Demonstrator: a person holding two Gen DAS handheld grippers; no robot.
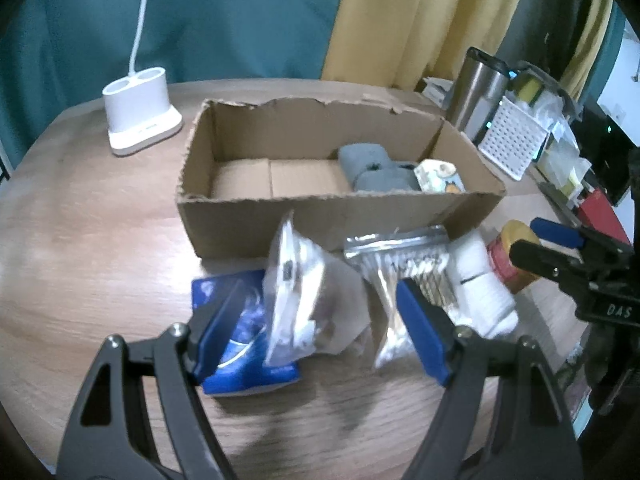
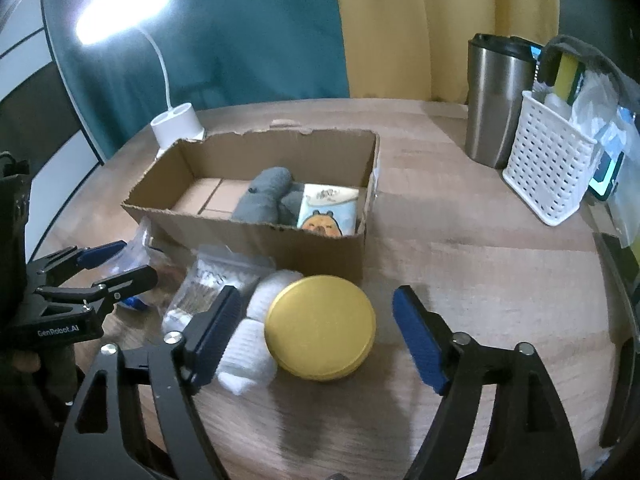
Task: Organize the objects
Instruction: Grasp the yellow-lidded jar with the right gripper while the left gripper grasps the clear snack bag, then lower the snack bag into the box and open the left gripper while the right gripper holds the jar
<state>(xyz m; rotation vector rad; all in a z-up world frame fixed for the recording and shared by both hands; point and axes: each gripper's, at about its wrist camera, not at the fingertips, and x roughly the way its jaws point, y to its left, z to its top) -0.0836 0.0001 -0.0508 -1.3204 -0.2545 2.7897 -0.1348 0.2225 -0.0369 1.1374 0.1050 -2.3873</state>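
Left tool [image 1: 320, 316] open, astride a clear bag [image 1: 298, 300] standing on the desk [image 1: 100, 248] before the cardboard box [image 1: 320, 216]. Right tool [image 2: 316, 332] open around a gold-lidded jar [image 2: 320, 326], white rolls [image 2: 252, 336] touching the jar's left side. Grey socks [image 2: 266, 194] and a card [image 2: 330, 210] inside the box.

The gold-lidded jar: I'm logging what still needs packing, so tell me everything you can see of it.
The gold-lidded jar is a low round container with a flat, matte gold lid that looks like metal; the left wrist view shows a reddish body under it. It stands on the wooden table, outside the cardboard box, just before its near wall. A white roll presses against its left side. The right gripper hangs over it, jaws open, not touching.
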